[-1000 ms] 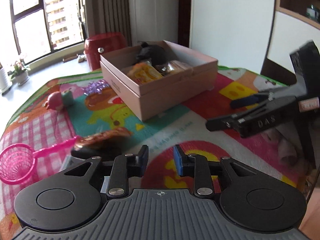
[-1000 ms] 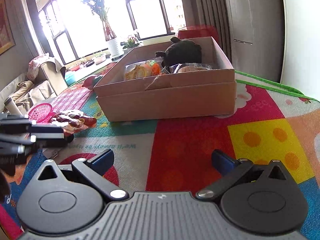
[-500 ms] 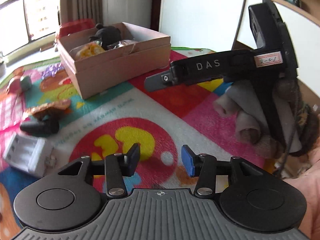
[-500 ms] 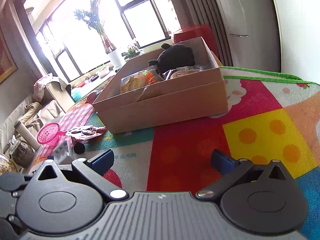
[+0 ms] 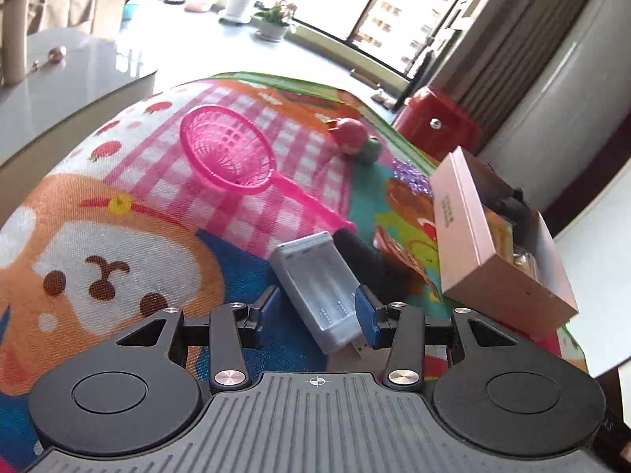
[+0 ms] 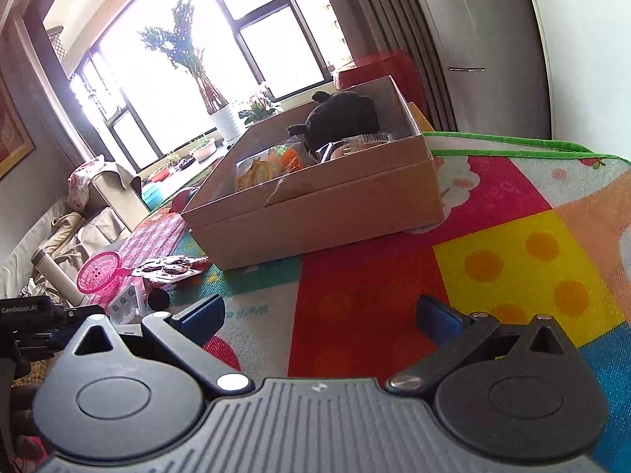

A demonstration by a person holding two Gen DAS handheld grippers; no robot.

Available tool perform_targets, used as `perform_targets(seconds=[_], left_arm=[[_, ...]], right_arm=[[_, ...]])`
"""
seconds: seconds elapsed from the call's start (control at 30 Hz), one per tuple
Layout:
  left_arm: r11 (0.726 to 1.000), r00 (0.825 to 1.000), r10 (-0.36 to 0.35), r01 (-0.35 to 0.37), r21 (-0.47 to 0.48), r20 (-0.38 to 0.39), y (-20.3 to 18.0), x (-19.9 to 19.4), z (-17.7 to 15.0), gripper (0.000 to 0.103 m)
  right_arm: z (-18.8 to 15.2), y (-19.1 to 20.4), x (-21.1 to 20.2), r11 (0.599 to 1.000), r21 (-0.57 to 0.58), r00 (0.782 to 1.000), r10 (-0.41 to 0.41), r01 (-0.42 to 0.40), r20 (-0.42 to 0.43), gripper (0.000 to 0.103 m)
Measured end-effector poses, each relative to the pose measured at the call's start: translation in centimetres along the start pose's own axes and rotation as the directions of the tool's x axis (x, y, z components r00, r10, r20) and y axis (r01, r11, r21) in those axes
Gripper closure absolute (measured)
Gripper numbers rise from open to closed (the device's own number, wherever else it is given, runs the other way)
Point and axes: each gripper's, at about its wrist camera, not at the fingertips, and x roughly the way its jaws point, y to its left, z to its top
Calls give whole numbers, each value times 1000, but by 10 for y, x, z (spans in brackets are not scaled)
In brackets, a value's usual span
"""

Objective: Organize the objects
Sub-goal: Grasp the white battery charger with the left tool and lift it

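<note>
Two grippers in view. Left gripper hangs tilted down over the grey battery charger. The charger lies flat on the play mat, near the pink box but outside it.

Jaws have just been closing with the charger's near end between them. One pad sits at its edge and the other stands apart, so it is not yet clamped. Straddling the narrow width likely suits a lift into the box.

Right gripper hovers in front of the box, jaws spread wide and empty, probably parked clear. Pink strainer lies farther from the box than the charger.
</note>
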Motion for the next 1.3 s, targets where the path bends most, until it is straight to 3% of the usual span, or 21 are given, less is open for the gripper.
perform_targets(seconds=[0.1, 0.2, 0.43, 0.63, 0.77, 0.87, 1.0, 1.07, 1.13, 1.3], left_arm=[[1000, 1000, -1, 1, 25, -7, -5, 15, 7, 56], [991, 1000, 27, -27, 134, 1, -26, 30, 11, 54], [925, 995, 86, -99, 367, 51, -62, 56, 7, 54], [885, 992, 79, -114, 451, 96, -66, 58, 1, 53], [852, 987, 119, -159, 499, 110, -53, 50, -4, 52], [855, 987, 120, -156, 494, 105, -39, 39, -5, 53], [931, 999, 7, -18, 365, 31, -18, 32, 2, 56], [952, 998, -55, 47, 302, 21, -13, 28, 5, 56], [941, 998, -55, 43, 335, 27, -19, 28, 1, 55], [871, 996, -49, 8, 491, 72, -41, 31, -17, 53]], right_arm=[[1, 0, 0, 1000, 2, 1000, 1, -1, 1, 0], [0, -1, 0, 1000, 3, 1000, 1, -1, 1, 0], [0, -1, 0, 1000, 3, 1000, 1, -1, 0, 0], [0, -1, 0, 1000, 3, 1000, 2, -2, 1, 0], [-1, -2, 0, 1000, 5, 1000, 4, -4, 1, 0], [-1, -2, 0, 1000, 4, 1000, 3, -3, 1, 0], [-1, -1, 0, 1000, 4, 1000, 3, -3, 1, 0], [-1, -1, 0, 1000, 4, 1000, 2, -2, 0, 0], [-1, -1, 0, 1000, 2, 1000, 1, -1, 0, 0], [-1, -1, 1, 1000, 0, 1000, -1, 1, -1, 0]])
